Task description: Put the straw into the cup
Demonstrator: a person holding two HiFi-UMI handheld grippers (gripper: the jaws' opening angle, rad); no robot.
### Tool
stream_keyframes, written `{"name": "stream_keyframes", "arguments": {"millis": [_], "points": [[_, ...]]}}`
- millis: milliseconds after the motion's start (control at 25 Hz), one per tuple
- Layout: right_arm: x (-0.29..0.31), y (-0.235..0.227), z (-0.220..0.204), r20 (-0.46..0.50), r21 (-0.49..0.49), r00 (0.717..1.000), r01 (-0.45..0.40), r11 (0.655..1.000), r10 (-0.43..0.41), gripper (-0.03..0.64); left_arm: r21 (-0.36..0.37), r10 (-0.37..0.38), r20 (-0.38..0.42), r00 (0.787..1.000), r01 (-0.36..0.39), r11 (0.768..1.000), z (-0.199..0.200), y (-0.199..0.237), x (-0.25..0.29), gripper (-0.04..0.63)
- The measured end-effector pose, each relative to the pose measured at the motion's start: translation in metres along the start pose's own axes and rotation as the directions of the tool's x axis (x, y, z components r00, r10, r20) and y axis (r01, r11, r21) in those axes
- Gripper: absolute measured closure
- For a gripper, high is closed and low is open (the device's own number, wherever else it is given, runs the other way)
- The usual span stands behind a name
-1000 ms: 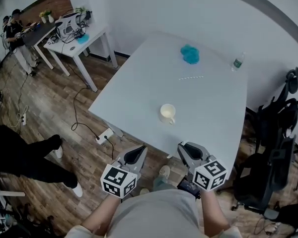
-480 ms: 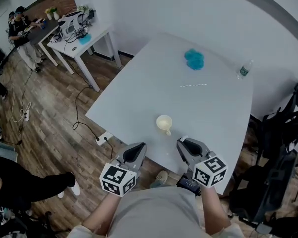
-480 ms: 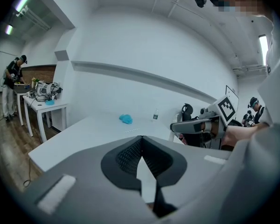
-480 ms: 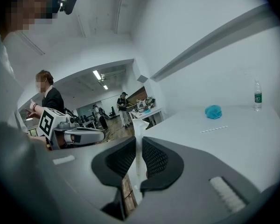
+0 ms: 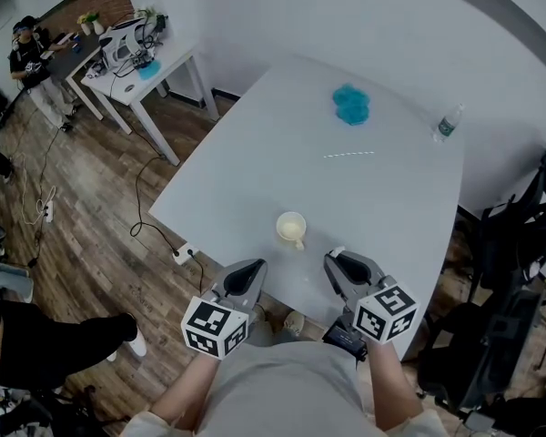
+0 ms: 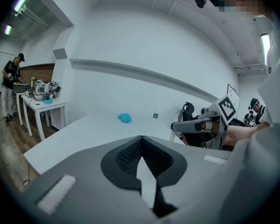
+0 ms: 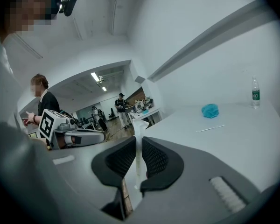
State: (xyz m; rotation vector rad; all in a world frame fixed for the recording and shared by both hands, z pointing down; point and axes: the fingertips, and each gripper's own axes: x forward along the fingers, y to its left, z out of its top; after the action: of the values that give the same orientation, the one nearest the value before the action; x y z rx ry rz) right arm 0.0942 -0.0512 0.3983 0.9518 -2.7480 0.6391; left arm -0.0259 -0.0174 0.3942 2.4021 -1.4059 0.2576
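The fingers (image 6: 126, 155) of the left gripper (image 6: 141, 140) meet at their tips with nothing between them, held low before the near edge of the large white table (image 5: 246, 162). Just inside that edge stands the small cream ceramic cup (image 5: 291, 228), upright, its handle turned toward the person. The right gripper (image 7: 139, 141) hangs beside the left one, its fingers (image 7: 155, 158) a narrow slit apart and empty. Well past the cup, the thin white straw (image 5: 348, 154) lies flat on the tabletop, a pale, slender line running crosswise. A crumpled blue cloth (image 5: 350, 105) sits behind it, and a clear plastic bottle (image 5: 446, 124) stands near the right edge. The straw is probably very light and thin-walled, apt to roll or flatten under a hard squeeze. A gentle pinch across it near one end should leave the other end free for the cup.
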Motion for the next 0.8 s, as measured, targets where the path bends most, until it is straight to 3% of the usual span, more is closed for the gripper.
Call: {"name": "stream_keyframes", "arguments": {"millis": [800], "points": [[0.029,-0.023,0.016,0.006,0.043,0.998,0.057,0.997,-0.057,0.568,-0.003,-0.033,-0.062,0.998,0.033,0.999,0.004,0.034,0.019,0.577]]}}
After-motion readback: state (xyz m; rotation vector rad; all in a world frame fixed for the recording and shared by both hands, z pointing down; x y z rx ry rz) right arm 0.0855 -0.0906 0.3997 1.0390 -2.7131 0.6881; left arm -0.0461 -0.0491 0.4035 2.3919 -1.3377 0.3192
